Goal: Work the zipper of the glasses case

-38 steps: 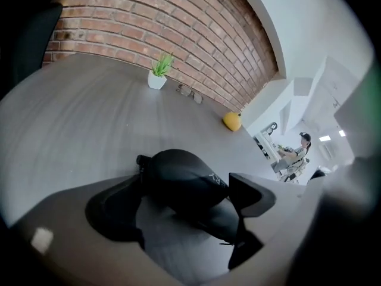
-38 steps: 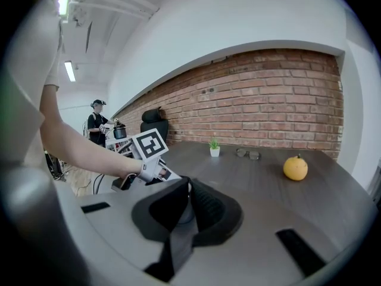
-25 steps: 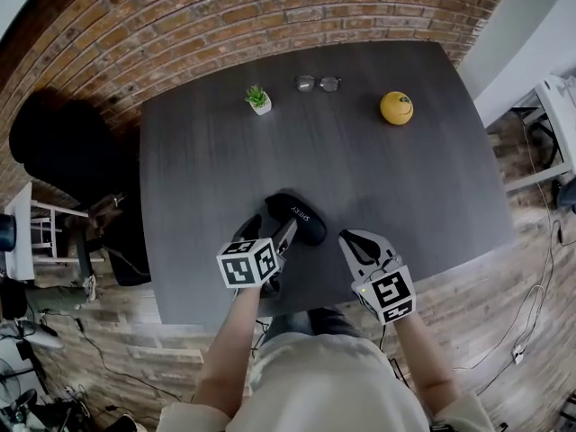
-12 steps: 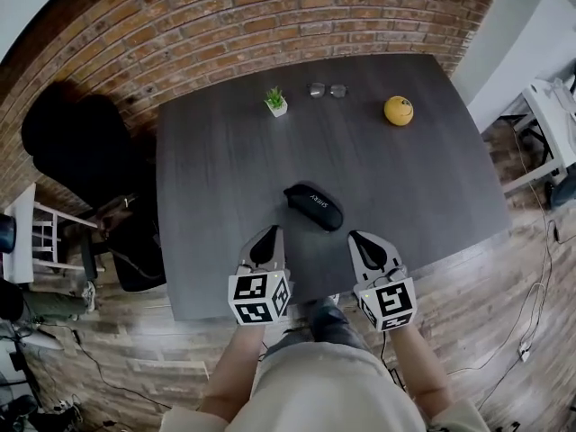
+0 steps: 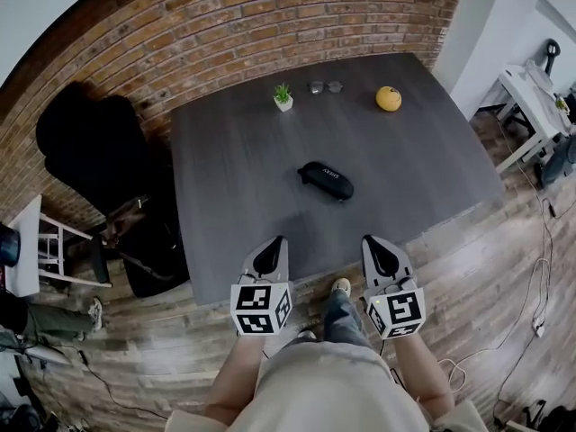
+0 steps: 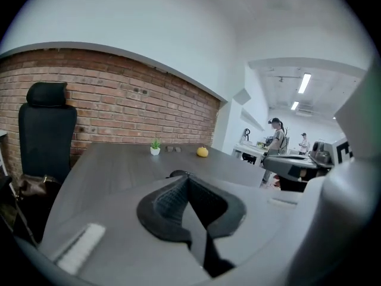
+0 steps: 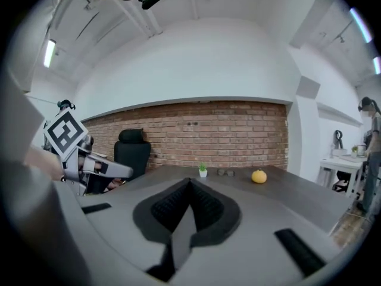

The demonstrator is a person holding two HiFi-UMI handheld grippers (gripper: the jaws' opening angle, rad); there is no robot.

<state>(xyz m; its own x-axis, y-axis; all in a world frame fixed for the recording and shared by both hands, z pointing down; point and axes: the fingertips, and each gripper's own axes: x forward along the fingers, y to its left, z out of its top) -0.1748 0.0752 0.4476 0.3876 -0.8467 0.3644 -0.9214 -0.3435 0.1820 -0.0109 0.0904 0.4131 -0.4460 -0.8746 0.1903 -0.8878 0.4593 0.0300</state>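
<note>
The black glasses case [image 5: 326, 180] lies alone on the dark table [image 5: 234, 169], a little right of its middle, with pale print on its lid. Both grippers hang off the table's near edge, over the floor. My left gripper [image 5: 271, 252] is shut with nothing in it, well short of the case. My right gripper [image 5: 380, 251] is shut and empty too. In the left gripper view only a sliver of the case [image 6: 176, 173] peeks over my shut jaws [image 6: 188, 180]. The right gripper view shows shut jaws [image 7: 189, 185] and the other gripper [image 7: 77, 154] at left.
Along the table's far edge stand a small potted plant [image 5: 283, 97], a pair of glasses [image 5: 325, 86] and a yellow round thing [image 5: 388, 98]. A black office chair [image 5: 90, 147] stands left of the table by the brick wall. A shoe [image 5: 340, 286] shows on the wooden floor.
The left gripper let go of the case, shut and drew back off the table's near edge. The right gripper drew back too. The view pulled away, so the case now lies farther off.
</note>
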